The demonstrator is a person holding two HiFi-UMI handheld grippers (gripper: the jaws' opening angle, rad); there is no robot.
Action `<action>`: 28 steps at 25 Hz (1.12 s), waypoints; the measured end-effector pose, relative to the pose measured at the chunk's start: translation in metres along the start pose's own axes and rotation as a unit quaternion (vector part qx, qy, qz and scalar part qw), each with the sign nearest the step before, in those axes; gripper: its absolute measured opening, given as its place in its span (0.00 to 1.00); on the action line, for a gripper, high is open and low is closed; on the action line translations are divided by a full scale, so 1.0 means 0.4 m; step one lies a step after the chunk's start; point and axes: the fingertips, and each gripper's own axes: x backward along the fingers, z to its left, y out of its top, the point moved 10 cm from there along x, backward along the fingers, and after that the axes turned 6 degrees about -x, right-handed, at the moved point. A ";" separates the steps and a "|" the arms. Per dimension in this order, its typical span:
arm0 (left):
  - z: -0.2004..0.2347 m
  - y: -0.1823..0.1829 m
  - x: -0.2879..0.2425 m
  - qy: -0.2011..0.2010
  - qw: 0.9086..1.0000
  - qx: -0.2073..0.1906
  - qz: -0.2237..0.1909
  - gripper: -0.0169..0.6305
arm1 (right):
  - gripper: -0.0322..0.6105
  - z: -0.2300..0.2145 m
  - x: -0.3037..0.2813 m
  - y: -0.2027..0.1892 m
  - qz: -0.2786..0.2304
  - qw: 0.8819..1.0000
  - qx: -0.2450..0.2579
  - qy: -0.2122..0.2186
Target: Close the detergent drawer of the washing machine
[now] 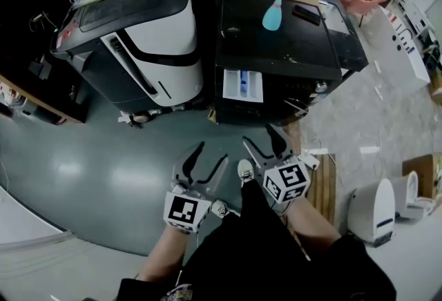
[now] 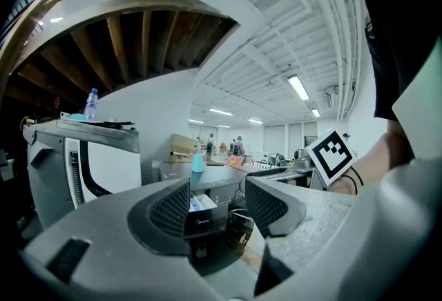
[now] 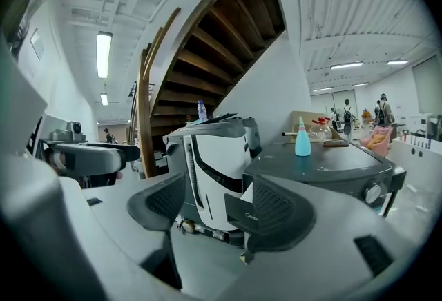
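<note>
As the detergent drawer [image 1: 243, 85] stands pulled out of the front of the dark washing machine [image 1: 276, 30], the left gripper [image 1: 209, 154] and the right gripper [image 1: 261, 139] hang before it, well apart from it. Both have their jaws spread wide and hold nothing, probably because a push on the drawer front needs no grip.

Empty, wide-apart right gripper [image 3: 217, 197] before the open detergent drawer [image 3: 236, 213] of a dark washing machine [image 3: 324, 167]
</note>
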 end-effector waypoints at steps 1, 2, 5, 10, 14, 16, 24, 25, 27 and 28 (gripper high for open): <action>0.003 -0.001 -0.005 0.000 1.000 0.001 0.000 0.39 | 0.53 -0.008 -0.008 -0.002 0.004 1.000 -0.002 -0.005; 0.005 -0.002 -0.012 0.000 1.000 0.001 0.001 0.39 | 0.53 -0.018 -0.016 -0.007 0.006 1.000 -0.002 -0.009; 0.011 -0.008 -0.039 -0.003 1.000 0.000 0.001 0.39 | 0.55 -0.051 -0.043 -0.016 0.014 1.000 -0.006 -0.017; 0.016 -0.033 -0.116 -0.004 1.000 0.002 0.010 0.39 | 0.56 -0.128 -0.093 -0.042 0.035 0.999 -0.013 -0.024; 0.028 -0.057 -0.199 -0.001 1.000 -0.001 0.022 0.39 | 0.57 -0.199 -0.141 -0.074 0.056 0.998 -0.019 -0.029; 0.033 -0.071 -0.239 -0.002 1.000 0.006 0.025 0.39 | 0.57 -0.232 -0.168 -0.093 0.064 0.997 -0.019 -0.030; 0.077 -0.136 -0.386 -0.012 0.999 0.012 0.051 0.39 | 0.57 -0.332 -0.270 -0.163 0.106 0.993 -0.034 -0.048; 0.082 -0.140 -0.400 -0.013 0.998 0.012 0.054 0.39 | 0.57 -0.344 -0.280 -0.174 0.112 0.992 -0.039 -0.050; 0.092 -0.148 -0.426 -0.015 0.998 0.014 0.060 0.39 | 0.56 -0.366 -0.299 -0.195 0.122 0.990 -0.052 -0.056; 0.097 -0.152 -0.438 -0.016 0.998 0.015 0.062 0.39 | 0.57 -0.376 -0.309 -0.206 0.128 0.988 -0.058 -0.059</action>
